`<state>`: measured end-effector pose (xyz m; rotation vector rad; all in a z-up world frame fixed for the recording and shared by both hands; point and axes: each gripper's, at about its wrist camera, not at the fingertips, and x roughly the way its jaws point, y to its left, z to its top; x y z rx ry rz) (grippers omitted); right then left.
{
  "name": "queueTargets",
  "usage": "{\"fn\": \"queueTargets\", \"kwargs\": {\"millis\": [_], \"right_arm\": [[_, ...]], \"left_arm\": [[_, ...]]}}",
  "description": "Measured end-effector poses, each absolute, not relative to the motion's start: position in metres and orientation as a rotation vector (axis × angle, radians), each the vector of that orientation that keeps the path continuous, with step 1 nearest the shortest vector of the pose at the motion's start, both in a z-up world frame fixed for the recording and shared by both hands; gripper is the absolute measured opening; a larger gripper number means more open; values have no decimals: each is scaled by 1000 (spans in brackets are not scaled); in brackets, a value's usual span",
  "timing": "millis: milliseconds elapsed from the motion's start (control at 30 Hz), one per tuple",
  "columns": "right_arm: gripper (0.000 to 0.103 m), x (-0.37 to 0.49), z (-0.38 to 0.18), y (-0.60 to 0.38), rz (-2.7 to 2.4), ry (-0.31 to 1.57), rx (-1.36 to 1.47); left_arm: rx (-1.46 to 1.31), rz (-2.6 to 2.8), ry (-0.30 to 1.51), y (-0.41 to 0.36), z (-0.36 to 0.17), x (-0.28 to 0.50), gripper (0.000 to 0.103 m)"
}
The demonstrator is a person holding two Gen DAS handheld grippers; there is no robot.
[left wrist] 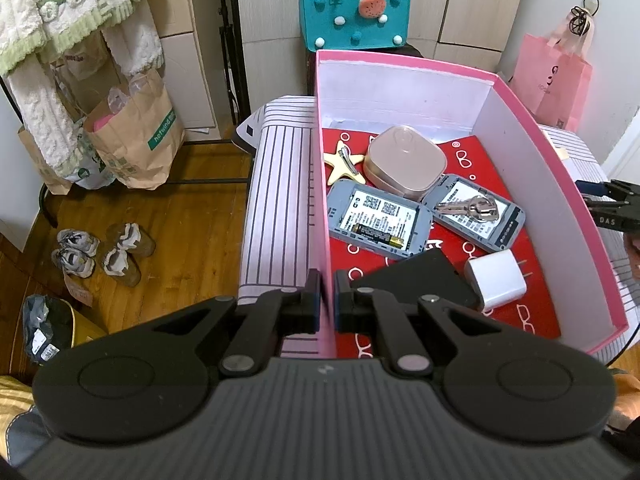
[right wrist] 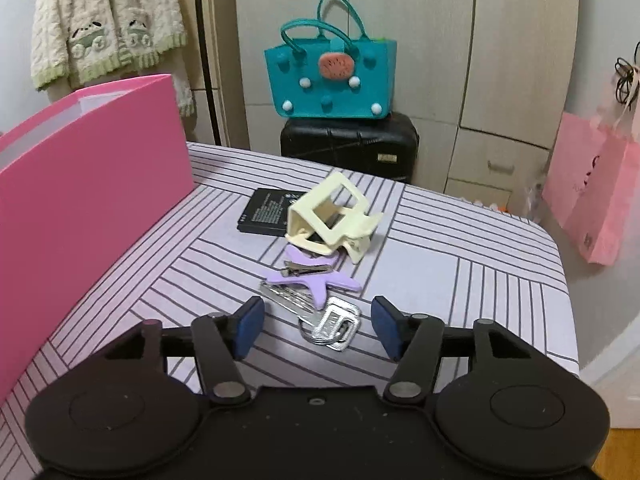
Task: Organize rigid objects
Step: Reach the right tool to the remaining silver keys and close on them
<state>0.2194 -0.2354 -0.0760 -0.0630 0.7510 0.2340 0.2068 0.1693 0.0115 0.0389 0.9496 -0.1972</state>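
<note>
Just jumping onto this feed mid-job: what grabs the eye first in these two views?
The big pink box dominates, its near wall pinched in the shut left hand-held gripper; inside lie a rose-gold case, a yellow star clip, keys and a white charger. On the striped table, the open right hand-held gripper straddles a set of keys, with a purple star clip and cream hair claw just beyond.

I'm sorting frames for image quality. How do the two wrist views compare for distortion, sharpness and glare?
Left wrist view: strong fisheye bending, the pink box walls curve; contents sharp, mild glare on the keys and the white inner wall. Right wrist view: same bending, dark corners; the cloth stripes bow, the keys near the open right gripper slightly soft, lighting even, shadows faint.
</note>
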Motion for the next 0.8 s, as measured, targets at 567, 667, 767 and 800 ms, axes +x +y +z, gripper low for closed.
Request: {"fn": "queueTargets", "kwargs": {"millis": [567,667,767,800], "right_arm": [[34,198,-65,-232,265,793,15],[33,197,-60,-231,278,785,19],[26,197,-53,-230,290,781,22],[12,196,-50,-230,288,773,16]], "left_arm": [[45,-179,952,162,10,204,5],[47,-178,954,163,10,203,5],[54,-178,958,163,10,201,5],[55,-178,959,163,10,202,5]]}}
